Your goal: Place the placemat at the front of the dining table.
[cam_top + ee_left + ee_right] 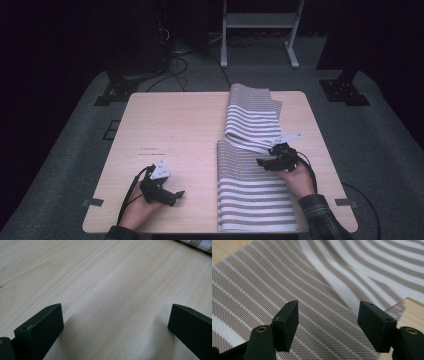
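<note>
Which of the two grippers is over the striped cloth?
The right gripper, jaws open above the striped cloth. The left gripper sits over bare table.

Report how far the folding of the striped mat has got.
Done: the striped mat's far part is folded back on itself at mid-table. In hand: nothing; the right claw hangs open over it, and the left claw is open over bare table. Left: flattening or a further fold, likely.

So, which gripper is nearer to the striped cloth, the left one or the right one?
The right. The right gripper is over the striped cloth, its jaws open above the weave. The left gripper rests on bare table, well to the cloth's left.
</note>
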`<state>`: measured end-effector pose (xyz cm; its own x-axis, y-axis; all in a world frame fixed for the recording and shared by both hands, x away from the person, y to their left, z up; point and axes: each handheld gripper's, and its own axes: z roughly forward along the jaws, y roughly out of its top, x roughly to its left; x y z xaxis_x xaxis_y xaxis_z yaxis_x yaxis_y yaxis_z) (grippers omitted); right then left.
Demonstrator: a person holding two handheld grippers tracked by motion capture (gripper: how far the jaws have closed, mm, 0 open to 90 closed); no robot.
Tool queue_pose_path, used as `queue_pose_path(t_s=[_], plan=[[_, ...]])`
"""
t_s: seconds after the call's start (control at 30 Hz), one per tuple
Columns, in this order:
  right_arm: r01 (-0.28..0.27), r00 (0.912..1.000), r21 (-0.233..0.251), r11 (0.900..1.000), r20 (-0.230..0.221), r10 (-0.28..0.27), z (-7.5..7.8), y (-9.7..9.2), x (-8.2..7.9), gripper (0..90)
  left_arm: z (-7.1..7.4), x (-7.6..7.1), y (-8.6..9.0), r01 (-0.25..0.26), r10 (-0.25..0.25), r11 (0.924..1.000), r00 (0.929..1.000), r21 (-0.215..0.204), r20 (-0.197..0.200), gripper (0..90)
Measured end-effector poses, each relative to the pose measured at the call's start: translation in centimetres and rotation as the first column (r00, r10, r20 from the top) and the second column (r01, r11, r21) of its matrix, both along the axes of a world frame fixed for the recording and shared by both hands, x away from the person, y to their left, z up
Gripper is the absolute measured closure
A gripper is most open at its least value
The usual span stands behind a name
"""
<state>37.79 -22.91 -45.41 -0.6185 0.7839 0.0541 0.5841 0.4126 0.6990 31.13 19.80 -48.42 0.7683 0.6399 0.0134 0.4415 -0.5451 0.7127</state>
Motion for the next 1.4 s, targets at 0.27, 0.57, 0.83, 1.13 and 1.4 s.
queue_pose_path(t_s=[0.27, 0.57, 0.83, 1.13, 1.4], plan=[[-0.060, 0.9977, -0.058, 0.9965, -0.035, 0.058, -1.6, 1.6, -1.0, 26.1, 0.0, 0.0, 0.0, 0.001, -0.001, 1.0000, 1.0000, 0.000, 0.000, 0.0], [-0.046, 0.9989, -0.073, 0.9963, -0.009, 0.046, -1.8, 1.8, -1.6, 26.6, 0.0, 0.0, 0.0, 0.001, -0.001, 1.0000, 1.0000, 0.000, 0.000, 0.0], [-0.039, 0.9992, -0.074, 0.9965, -0.011, 0.038, -1.8, 1.9, -2.7, 26.4, 0.0, 0.0, 0.0, 0.001, -0.001, 1.0000, 1.0000, 0.000, 0.000, 0.0], [-0.037, 0.9991, -0.080, 0.9961, -0.021, 0.035, -1.7, 2.3, -4.9, 26.4, 0.0, 0.0, 0.0, 0.001, -0.001, 1.0000, 1.0000, 0.001, 0.001, 0.0], [-0.030, 0.9989, -0.094, 0.9952, -0.037, 0.027, -1.6, 2.6, -6.6, 26.4, 0.0, 0.0, 0.0, 0.001, -0.001, 1.0000, 1.0000, 0.001, 0.001, 0.0]])
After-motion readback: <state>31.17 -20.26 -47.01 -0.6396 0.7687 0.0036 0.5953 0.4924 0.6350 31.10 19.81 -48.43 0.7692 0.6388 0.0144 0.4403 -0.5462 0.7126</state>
